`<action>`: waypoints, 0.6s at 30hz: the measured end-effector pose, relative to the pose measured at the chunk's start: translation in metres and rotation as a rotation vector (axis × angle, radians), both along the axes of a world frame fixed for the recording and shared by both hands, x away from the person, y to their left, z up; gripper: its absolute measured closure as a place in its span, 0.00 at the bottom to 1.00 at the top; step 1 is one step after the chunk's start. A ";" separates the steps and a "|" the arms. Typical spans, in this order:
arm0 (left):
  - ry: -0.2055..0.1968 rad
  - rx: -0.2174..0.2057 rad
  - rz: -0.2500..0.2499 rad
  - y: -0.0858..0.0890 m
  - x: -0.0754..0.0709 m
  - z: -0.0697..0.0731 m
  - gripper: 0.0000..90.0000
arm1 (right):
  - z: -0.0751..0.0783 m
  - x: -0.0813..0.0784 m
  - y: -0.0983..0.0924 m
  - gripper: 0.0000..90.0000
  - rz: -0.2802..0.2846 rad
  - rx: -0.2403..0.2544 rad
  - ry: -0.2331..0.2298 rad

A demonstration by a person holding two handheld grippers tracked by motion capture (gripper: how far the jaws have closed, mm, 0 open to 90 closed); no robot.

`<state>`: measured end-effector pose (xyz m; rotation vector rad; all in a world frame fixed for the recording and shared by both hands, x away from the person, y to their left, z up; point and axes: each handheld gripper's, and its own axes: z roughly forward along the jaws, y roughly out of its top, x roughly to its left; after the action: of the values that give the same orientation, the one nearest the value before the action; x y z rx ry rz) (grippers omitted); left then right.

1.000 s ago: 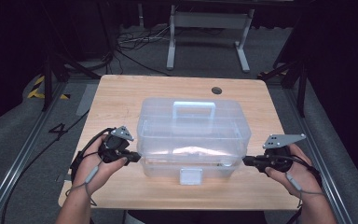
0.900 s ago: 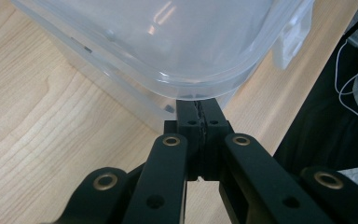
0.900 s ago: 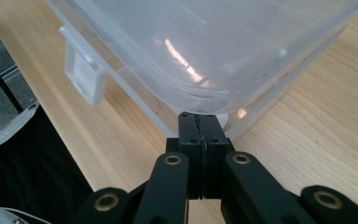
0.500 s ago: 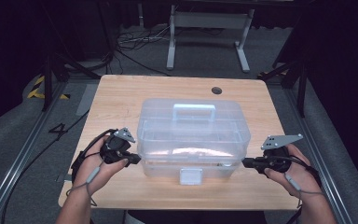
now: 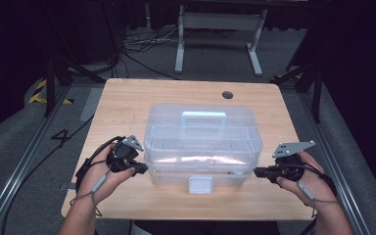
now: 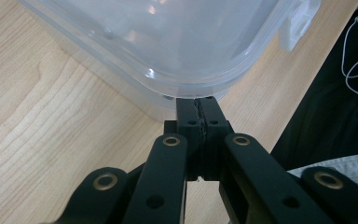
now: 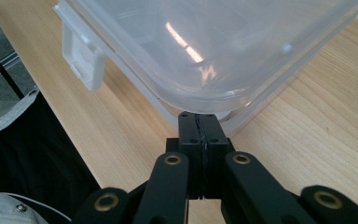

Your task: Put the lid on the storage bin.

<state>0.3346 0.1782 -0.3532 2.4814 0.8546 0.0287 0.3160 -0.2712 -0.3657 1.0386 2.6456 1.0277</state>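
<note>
Both tongs are pressed together with nothing between them, tips set under the lid rim of the clear plastic box. The left tongs (image 6: 198, 105) meet the box's near-left corner, at about 8 o'clock from its centre; the right tongs (image 7: 199, 119) meet the near-right corner, at about 4 o'clock. Over the last second the left tongs (image 5: 142, 169) have slid in from just beside the wall to touch it, while the right tongs (image 5: 257, 172) have barely moved.

The box (image 5: 203, 142) sits mid-bench, its handle (image 5: 203, 117) at 12 o'clock and its white latch (image 5: 200, 185) at 6 o'clock, apparently down. With both tips now braced at opposite corners, my guess is the person means to shift or lift the box on the bench (image 5: 127, 103).
</note>
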 end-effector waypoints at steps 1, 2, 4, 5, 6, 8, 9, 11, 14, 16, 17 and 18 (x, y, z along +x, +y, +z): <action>0.000 0.005 0.000 0.000 0.000 0.000 1.00 | 0.000 0.000 0.000 1.00 0.002 -0.002 0.001; 0.001 0.007 -0.002 0.000 0.000 0.000 1.00 | -0.001 0.000 0.000 1.00 0.004 -0.002 0.002; 0.004 0.015 -0.005 -0.001 0.000 -0.001 1.00 | -0.001 0.001 0.000 1.00 0.007 -0.008 0.005; 0.006 0.015 -0.007 -0.001 0.000 -0.001 1.00 | -0.002 0.001 0.000 1.00 0.007 -0.010 0.007; 0.008 0.018 -0.009 -0.001 0.000 -0.002 1.00 | -0.002 0.001 0.001 1.00 0.005 -0.012 0.012; 0.015 0.022 -0.009 -0.002 0.000 -0.002 1.00 | -0.003 0.001 0.001 1.00 0.007 -0.014 0.017; 0.014 0.024 -0.012 -0.002 0.000 -0.003 1.00 | -0.003 0.001 0.000 1.00 0.006 -0.013 0.019; 0.016 0.031 -0.014 -0.002 0.001 -0.003 1.00 | -0.003 0.001 0.000 1.00 0.006 -0.014 0.021; 0.022 0.043 -0.017 -0.004 0.001 -0.005 1.00 | -0.004 0.001 0.000 1.00 0.011 -0.021 0.028; 0.024 0.046 -0.016 -0.004 0.001 -0.005 1.00 | -0.005 0.001 0.001 1.00 0.011 -0.028 0.029; 0.024 0.046 -0.016 -0.004 0.001 -0.005 1.00 | -0.005 0.001 0.002 1.00 0.011 -0.028 0.030; 0.024 0.046 -0.016 -0.004 0.001 -0.005 1.00 | -0.005 0.001 0.001 1.00 0.011 -0.027 0.031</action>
<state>0.3354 0.1742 -0.3582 2.5361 0.8530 0.0135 0.3171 -0.2697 -0.3710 1.0442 2.6846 0.9826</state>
